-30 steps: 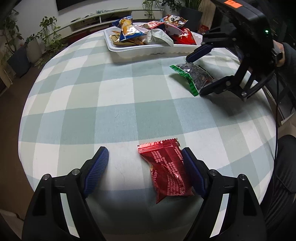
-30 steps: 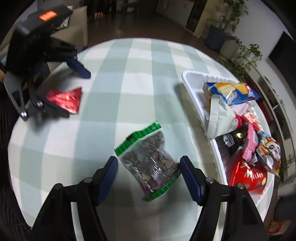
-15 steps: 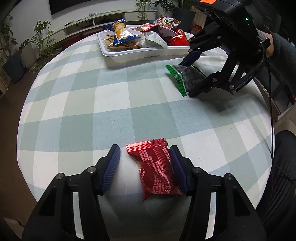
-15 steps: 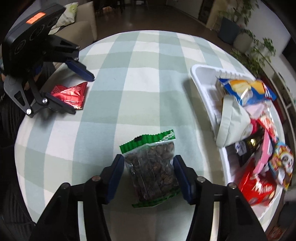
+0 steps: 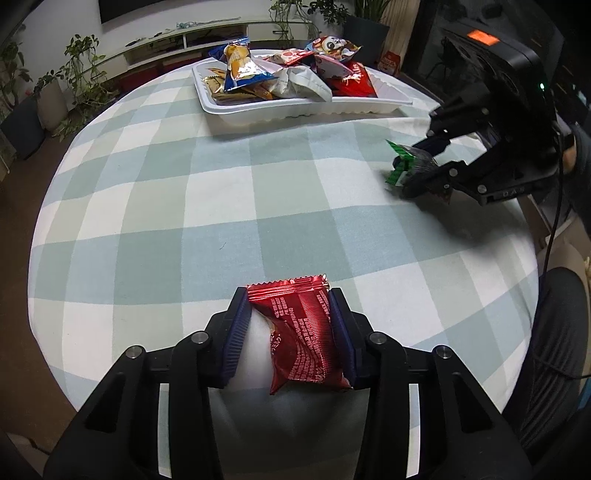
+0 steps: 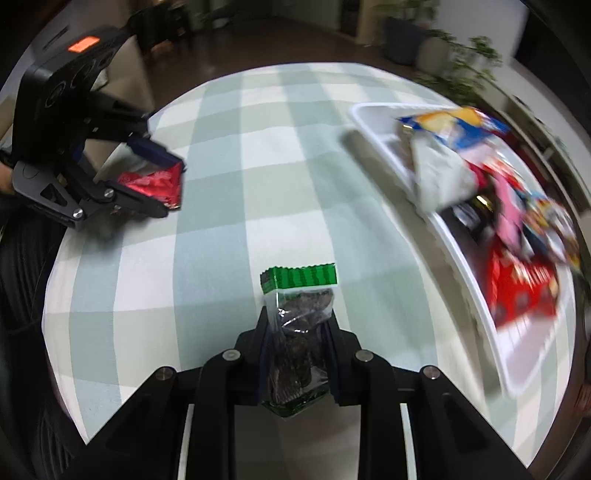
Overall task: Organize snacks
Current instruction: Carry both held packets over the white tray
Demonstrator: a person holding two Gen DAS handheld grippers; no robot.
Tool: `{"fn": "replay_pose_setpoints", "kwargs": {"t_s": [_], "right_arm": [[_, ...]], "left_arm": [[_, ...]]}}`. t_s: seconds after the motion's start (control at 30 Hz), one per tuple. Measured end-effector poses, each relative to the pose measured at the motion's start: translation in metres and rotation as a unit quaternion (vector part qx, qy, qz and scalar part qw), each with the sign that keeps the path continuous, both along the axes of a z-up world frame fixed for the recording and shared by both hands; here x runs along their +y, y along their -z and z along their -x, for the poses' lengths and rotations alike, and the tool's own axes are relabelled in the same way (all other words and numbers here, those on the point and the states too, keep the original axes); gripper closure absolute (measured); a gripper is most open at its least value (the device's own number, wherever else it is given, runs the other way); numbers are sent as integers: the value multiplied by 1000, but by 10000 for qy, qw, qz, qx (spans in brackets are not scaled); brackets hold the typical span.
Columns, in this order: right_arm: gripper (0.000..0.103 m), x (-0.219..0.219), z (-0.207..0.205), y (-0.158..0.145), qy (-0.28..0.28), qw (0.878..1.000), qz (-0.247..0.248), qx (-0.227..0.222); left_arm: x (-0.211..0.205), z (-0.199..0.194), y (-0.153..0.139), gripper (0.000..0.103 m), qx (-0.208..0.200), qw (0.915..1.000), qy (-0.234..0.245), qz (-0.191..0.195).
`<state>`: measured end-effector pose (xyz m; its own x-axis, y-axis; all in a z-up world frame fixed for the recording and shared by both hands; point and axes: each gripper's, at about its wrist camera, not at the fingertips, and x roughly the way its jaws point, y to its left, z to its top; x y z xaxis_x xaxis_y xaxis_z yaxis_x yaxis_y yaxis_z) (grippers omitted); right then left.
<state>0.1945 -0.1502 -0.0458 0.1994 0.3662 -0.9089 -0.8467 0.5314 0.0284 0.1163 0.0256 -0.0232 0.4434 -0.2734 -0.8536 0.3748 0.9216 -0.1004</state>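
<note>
Beyond both gripped packets, white tray (image 5: 295,109) heaped with snacks (image 5: 291,74), checked tablecloth (image 5: 221,192) between

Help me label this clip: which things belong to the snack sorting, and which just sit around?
In the job: red packet in left tongs; green-topped bag in right tongs; white tray.
Around: checked tablecloth; potted plants; low shelf.

A round checked-cloth table (image 5: 221,206) bears 1 white snack-filled tray (image 5: 295,109).
</note>
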Motion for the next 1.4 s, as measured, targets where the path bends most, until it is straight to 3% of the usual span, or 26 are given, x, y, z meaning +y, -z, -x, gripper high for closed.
{"fn": "replay_pose_setpoints", "kwargs": {"t_s": [0.1,0.2,0.3,0.4,0.53,0.67,0.8,0.93,1.17,1.4], "right_arm": [[76,-27,6,-11,531,9976,-445,-42],[76,-66,5,-24,1189,9887,-911,-60],[76,-111,-2,-35,1948,9727,-1258,-96],[76,-157,-15,-50,2781,9482,-1531,-145],[76,-198,-41,-72,3616,9182,-1570,-387],[76,-207,-71,-103,4011,8970,-1745,-628],[76,-172,-100,-128,3874,9005,-1764,-886],[76,-123,-128,-128,3640,9120,-1682,-863],[76,-54,-160,-90,3525,9263,-1165,-644],[76,-38,-180,-56,3841,9184,-754,-579]], "left_arm": [[-1,1,-8,63,-78,9998,-50,164],[5,-5,-20,63,-104,9981,-168,584],[19,-18,-39,63,-219,9944,-387,961],[33,-37,-63,63,-428,9911,-587,1118],[54,-74,-98,63,-688,9846,-887,1341],[49,-119,-138,63,-1066,9823,-1000,1169],[25,-161,-165,63,-1320,9803,-944,1126],[-11,-199,-167,63,-1329,9832,-759,992],[-62,-247,-116,63,-1007,9908,-612,662],[-71,-268,-69,63,-909,9929,-655,403]]}}
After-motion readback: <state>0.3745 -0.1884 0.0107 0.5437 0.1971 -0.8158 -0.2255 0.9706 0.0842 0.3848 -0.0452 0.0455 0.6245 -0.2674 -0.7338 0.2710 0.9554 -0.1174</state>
